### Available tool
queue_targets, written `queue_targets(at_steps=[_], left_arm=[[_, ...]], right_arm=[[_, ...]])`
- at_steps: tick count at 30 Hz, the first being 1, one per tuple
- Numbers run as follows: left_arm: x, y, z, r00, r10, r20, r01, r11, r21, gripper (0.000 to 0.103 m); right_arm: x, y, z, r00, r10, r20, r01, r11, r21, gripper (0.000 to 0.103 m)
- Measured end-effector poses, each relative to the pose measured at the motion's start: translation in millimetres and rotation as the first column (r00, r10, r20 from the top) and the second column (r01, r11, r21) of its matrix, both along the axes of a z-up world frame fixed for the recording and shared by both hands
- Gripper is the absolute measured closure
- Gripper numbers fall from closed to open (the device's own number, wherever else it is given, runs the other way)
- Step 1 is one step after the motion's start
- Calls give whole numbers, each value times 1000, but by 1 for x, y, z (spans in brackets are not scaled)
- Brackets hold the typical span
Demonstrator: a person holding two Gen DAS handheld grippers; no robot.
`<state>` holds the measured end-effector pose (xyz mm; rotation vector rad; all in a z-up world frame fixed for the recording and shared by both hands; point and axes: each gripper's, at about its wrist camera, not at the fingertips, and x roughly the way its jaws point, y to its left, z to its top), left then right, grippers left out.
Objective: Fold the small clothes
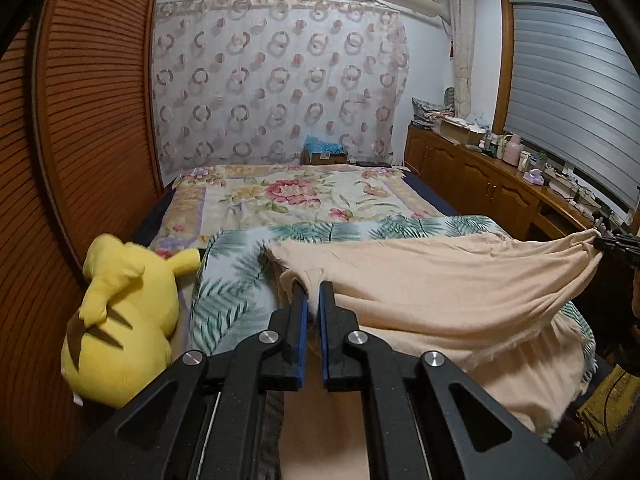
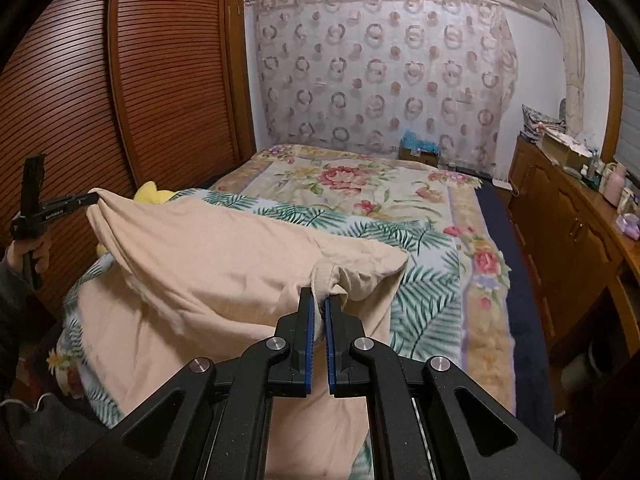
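Peach garment, soft knit, probably a small top though the shape is hard to read while bunched, hangs stretched between both grippers above the near end of the bed. Left gripper has its blue-padded fingers pressed together on a gathered corner of the cloth, fabric puckering right at the tips. Right gripper is likewise clamped on the opposite corner, a small fold of cloth squeezed between its pads. From the left wrist view the right gripper shows far off to the right edge, cloth pulled taut up to it. From the right wrist view the left gripper sits far left, held by a hand in a dark sleeve.

Cloth sags in the middle between the two pinch points; its lower part drapes down toward the viewer and lies on the palm-leaf blanket just below and ahead of both grippers. Beyond that, farther ahead, a floral bedspread covers the rest of the bed. Yellow plush toy lies left of the left gripper, against the slatted wooden wardrobe door; only its top peeks over the cloth in the right wrist view. Patterned curtain hangs on the far wall straight ahead. Wooden cabinet runs along the right side, cluttered with small items too small to name.
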<state>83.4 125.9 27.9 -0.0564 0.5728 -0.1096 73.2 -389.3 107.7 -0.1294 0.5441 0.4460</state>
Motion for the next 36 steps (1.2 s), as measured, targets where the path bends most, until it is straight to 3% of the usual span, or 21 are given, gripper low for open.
queue_targets(at_steps=[7, 10, 16, 20, 24, 28, 30, 36], left_arm=[[-39, 11, -29, 998, 34, -59, -35, 999, -20, 97], [-46, 13, -45, 995, 43, -94, -46, 999, -28, 97], [-52, 10, -78, 986, 45, -160, -50, 998, -31, 97], [-60, 7, -87, 984, 43, -173, -48, 999, -26, 94], [-66, 7, -87, 987, 53, -154, -57, 998, -22, 59], [-68, 4, -89, 987, 48, -153, -51, 998, -19, 49], [-67, 3, -92, 986, 37, -160, -42, 999, -28, 40], [-70, -5, -104, 985, 53, -164, -58, 998, -28, 39]], right_arm=[[-26, -15, -12, 998, -2, -62, 3, 1000, 10, 98], [-34, -19, -30, 994, -12, -106, 11, 1000, -3, 98], [-24, -23, -67, 978, -37, -203, 40, 999, 10, 98], [-12, -17, -74, 974, -70, -214, 66, 997, -30, 98], [-12, -11, -67, 980, -97, -173, 88, 994, -59, 81], [-18, -9, -64, 986, -110, -126, 103, 993, -65, 45], [-15, -6, -63, 988, -116, -101, 110, 992, -64, 41], [-5, -1, -85, 985, -174, -11, 173, 984, -44, 40]])
